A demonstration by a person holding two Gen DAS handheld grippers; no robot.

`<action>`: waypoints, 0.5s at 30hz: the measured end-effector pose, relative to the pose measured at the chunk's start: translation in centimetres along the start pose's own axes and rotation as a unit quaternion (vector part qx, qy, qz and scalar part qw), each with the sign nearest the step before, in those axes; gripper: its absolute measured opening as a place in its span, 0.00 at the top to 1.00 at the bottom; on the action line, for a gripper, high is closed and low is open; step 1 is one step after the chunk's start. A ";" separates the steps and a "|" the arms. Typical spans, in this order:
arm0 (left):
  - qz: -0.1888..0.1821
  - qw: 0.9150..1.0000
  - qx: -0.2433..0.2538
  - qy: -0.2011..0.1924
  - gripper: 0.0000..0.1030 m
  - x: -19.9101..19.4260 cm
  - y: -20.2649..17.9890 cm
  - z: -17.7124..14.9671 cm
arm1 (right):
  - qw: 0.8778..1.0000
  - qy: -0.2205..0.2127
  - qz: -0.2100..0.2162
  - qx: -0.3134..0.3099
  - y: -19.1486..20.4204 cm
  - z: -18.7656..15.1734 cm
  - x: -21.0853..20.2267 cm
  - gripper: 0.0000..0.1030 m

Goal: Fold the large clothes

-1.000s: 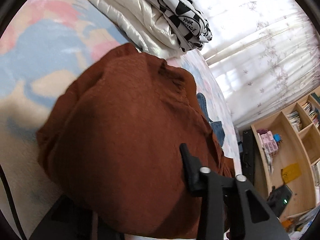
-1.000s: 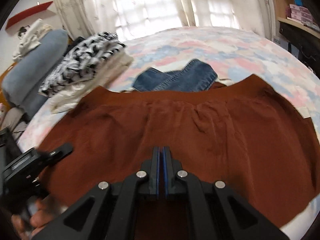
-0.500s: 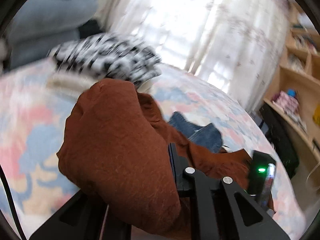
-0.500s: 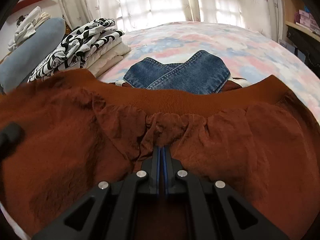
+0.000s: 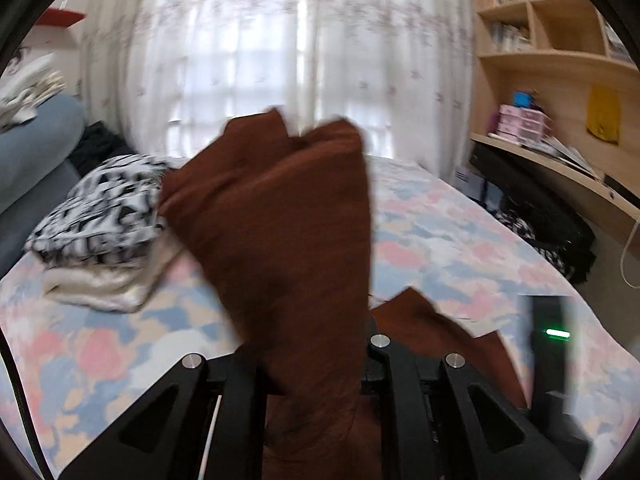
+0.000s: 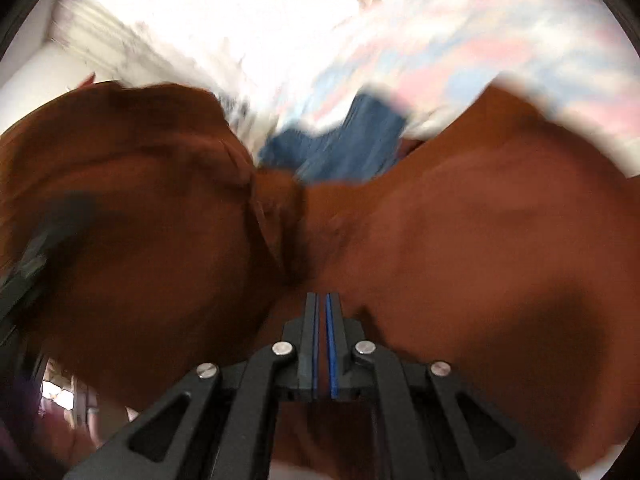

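Pastel bedspread before curtained window

Rust-brown garment drapes over and hides the left gripper's fingertips; right wrist view is motion-blurred.

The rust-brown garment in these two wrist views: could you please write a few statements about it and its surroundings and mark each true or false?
1. The right gripper has its jaws closed on the rust-brown garment. True.
2. The left gripper is empty. False: a bunch of the garment rises from between its jaws.
3. A black-and-white patterned garment lies on a cream one on the bed. True.
4. The blue jeans lie on top of the rust-brown garment. False: they show beyond its far edge, partly hidden by it.
5. The shelves stand left of the curtain. False: they are to its right.
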State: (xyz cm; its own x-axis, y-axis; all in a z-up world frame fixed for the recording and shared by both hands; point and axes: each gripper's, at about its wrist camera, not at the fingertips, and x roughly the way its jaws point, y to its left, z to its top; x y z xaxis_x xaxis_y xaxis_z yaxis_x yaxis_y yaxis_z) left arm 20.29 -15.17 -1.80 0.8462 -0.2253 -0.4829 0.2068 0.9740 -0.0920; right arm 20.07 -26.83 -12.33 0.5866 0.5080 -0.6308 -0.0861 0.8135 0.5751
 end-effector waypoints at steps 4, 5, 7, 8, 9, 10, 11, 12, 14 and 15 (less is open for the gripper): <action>-0.026 0.999 0.036 0.027 0.89 2.7 -6.6 -0.4 | 0.991 -0.090 -0.098 0.016 -4.8 -1.1 -8.4 0.97; -0.033 0.998 0.049 0.036 0.89 3.5 -8.5 -1.1 | 0.986 -0.107 -0.121 0.026 -6.1 -1.5 -9.9 0.97; -0.046 0.995 0.073 0.059 0.89 4.9 -11.8 -2.7 | 0.975 -0.140 -0.164 0.055 -9.3 -2.6 -12.7 0.97; -0.051 0.992 0.089 0.073 0.89 5.7 -13.5 -3.9 | 0.971 -0.148 -0.177 0.069 -10.6 -3.1 -13.5 0.96; -0.052 0.990 0.105 0.082 0.89 6.2 -15.0 -4.9 | 0.967 -0.152 -0.188 0.085 -11.9 -3.6 -14.0 0.96; -0.053 0.987 0.124 0.090 0.89 6.7 -16.2 -6.1 | 0.964 -0.152 -0.190 0.110 -13.4 -4.2 -14.3 0.96; -0.051 0.983 0.144 0.102 0.89 7.3 -17.3 -7.4 | 0.963 -0.151 -0.182 0.129 -14.3 -4.5 -14.3 0.96; -0.047 0.979 0.160 0.118 0.89 8.0 -18.1 -8.8 | 0.963 -0.148 -0.173 0.143 -15.0 -4.8 -14.2 0.96; -0.041 0.974 0.172 0.139 0.88 8.8 -18.9 -10.5 | 0.962 -0.142 -0.177 0.151 -15.5 -5.0 -13.8 0.96; -0.040 0.974 0.175 0.139 0.88 8.8 -19.0 -11.1 | 0.962 -0.141 -0.179 0.148 -15.4 -5.0 -13.6 0.96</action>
State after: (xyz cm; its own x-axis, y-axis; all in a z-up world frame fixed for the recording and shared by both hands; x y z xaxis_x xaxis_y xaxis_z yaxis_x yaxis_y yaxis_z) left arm 18.38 -35.37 -13.98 0.6651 -0.2383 -0.7078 0.4631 0.8751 0.1406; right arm 9.40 -44.83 -15.16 0.7351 0.0786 -0.6734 0.3707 0.7850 0.4963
